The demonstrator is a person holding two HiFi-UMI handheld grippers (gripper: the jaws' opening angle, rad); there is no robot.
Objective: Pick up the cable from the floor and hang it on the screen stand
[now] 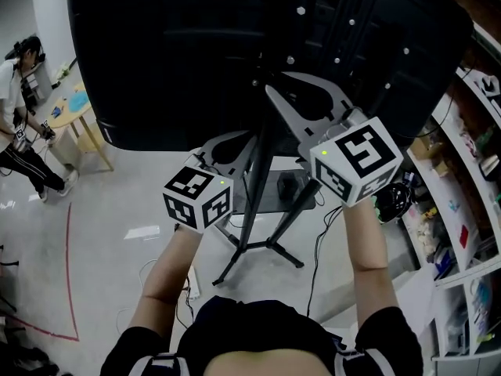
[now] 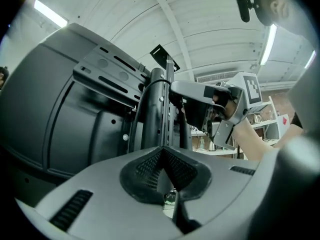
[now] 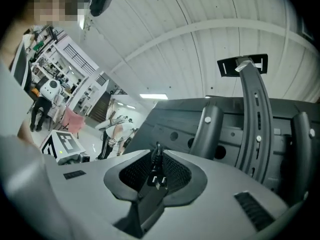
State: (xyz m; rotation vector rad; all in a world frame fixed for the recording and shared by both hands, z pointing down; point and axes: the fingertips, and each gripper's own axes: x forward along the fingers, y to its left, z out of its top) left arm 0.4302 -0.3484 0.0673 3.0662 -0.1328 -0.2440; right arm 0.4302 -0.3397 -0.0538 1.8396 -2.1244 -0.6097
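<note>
**Cable raised to the stand, both grippers clenched on it**

The right gripper (image 3: 156,148) is clamped on the cable (image 3: 144,206) at its plug (image 3: 159,180). The two prongs poke out between the pads, and the dark cord drops away beneath the jaws. The left gripper (image 2: 163,150) has its jaws drawn together at the tips, with a dark strand running out below them, most likely the same cable.

Just ahead of both grippers rises the screen stand (image 1: 261,180). Its slotted bracket arm (image 3: 252,119) is close in front of the right jaws, with the black back of the screen (image 1: 180,53) beyond.

The cable looks light and limp, so the length between and below the grippers will probably sag and swing. Its smooth jacket may slide off bare metal unless it is draped well over an arm. The plug is the one stiff part and the surest place to hold. The second grip belongs further along the cord, leaving a loop between the two to lay over the bracket.
</note>
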